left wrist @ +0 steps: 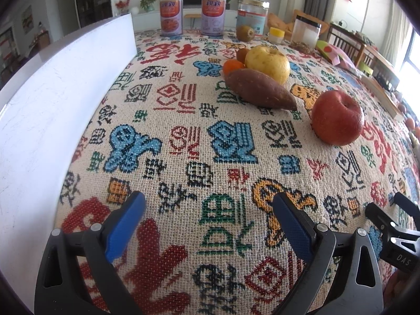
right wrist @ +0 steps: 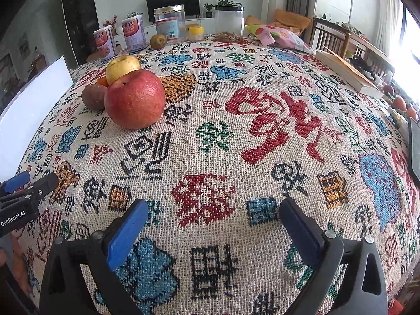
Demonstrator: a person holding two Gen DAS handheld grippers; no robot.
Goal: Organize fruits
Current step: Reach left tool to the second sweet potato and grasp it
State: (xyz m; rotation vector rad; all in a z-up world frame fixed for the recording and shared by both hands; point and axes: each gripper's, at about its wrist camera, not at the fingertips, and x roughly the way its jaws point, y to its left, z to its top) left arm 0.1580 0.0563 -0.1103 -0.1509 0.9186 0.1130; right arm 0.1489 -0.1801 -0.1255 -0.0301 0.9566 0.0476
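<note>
A red apple [left wrist: 337, 118] lies on the patterned tablecloth [left wrist: 183, 136], right of a sweet potato [left wrist: 260, 89], a yellow apple [left wrist: 267, 61], a small orange fruit [left wrist: 233, 66] and a small brown fruit [left wrist: 242, 53]. A kiwi [left wrist: 245, 33] sits farther back. My left gripper [left wrist: 208, 210] is open and empty, well short of the fruit. In the right wrist view the red apple [right wrist: 135, 99], yellow apple [right wrist: 122, 67], sweet potato [right wrist: 94, 96] and kiwi [right wrist: 158, 41] sit at upper left. My right gripper [right wrist: 213, 216] is open and empty over bare cloth.
A white bin wall [left wrist: 52, 99] runs along the left. Two cans [left wrist: 170, 15], a clear jar [left wrist: 252, 17], a small yellow-lidded jar [left wrist: 277, 34] and a black-lidded jar [left wrist: 305, 32] stand at the back. A snack bag [right wrist: 281, 36] and a book [right wrist: 346, 71] lie at right.
</note>
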